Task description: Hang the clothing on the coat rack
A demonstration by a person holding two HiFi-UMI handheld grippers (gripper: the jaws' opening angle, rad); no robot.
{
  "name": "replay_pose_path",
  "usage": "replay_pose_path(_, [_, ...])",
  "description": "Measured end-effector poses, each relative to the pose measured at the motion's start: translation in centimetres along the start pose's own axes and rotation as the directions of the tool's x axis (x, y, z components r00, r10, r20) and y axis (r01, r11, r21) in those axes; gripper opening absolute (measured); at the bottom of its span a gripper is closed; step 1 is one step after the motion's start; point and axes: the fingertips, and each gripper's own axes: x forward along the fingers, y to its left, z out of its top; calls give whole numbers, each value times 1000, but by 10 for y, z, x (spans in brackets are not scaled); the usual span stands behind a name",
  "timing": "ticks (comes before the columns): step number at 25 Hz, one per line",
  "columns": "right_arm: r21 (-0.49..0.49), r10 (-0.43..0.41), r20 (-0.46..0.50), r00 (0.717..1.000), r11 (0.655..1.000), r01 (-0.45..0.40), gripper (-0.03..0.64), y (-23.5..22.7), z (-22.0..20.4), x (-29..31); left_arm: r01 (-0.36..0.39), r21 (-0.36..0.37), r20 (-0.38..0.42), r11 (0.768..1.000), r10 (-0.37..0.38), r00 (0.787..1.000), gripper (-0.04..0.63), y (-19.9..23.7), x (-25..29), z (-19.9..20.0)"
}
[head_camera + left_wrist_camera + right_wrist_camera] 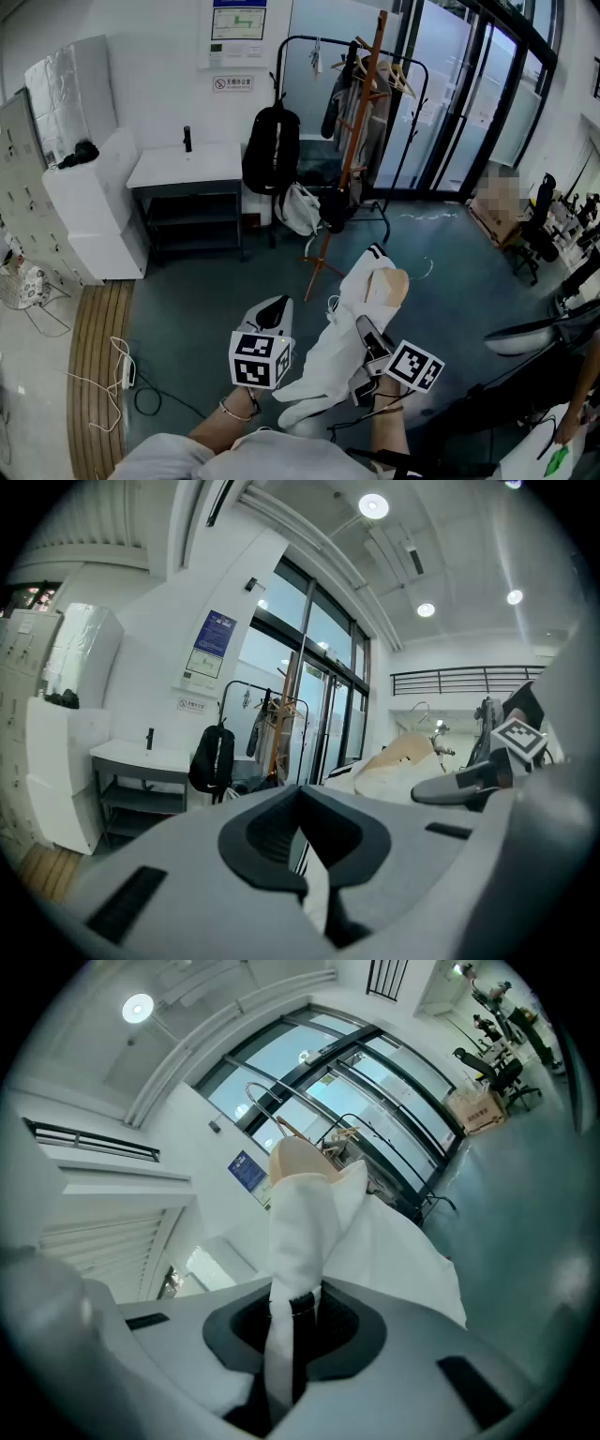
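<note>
The dark grey-green polished floor point(197, 319) carries the tall brown wooden coat rack point(353, 150) on spread feet. A white tabletop point(202, 169) bears a small black upright object point(187, 139). A loose white cable point(111, 361) lies beside curved wooden slats point(92, 375).

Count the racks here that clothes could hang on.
2. A wooden coat rack stands upright mid-room, and a black garment rail stands directly behind it, already holding hangers and clothes. No others show, though some could be out of frame.
</note>
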Motion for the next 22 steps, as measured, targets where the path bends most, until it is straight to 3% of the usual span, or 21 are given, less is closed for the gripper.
replay_pose_path(9, [-60, -6, 1, 1000, 998, 6, 61, 11, -1, 1, 6, -5, 12, 1000, -6, 1000, 8, 10, -3, 0])
replay_pose_path(15, [18, 33, 53, 998, 999, -34, 63, 15, 4, 6, 15, -4, 18, 1000, -15, 1000, 8, 28, -3, 3])
replay_pose_path(22, [48, -10, 86, 996, 999, 6, 63, 1, 7, 9, 11, -14, -1, 1000, -11, 1000, 8, 47, 3, -3])
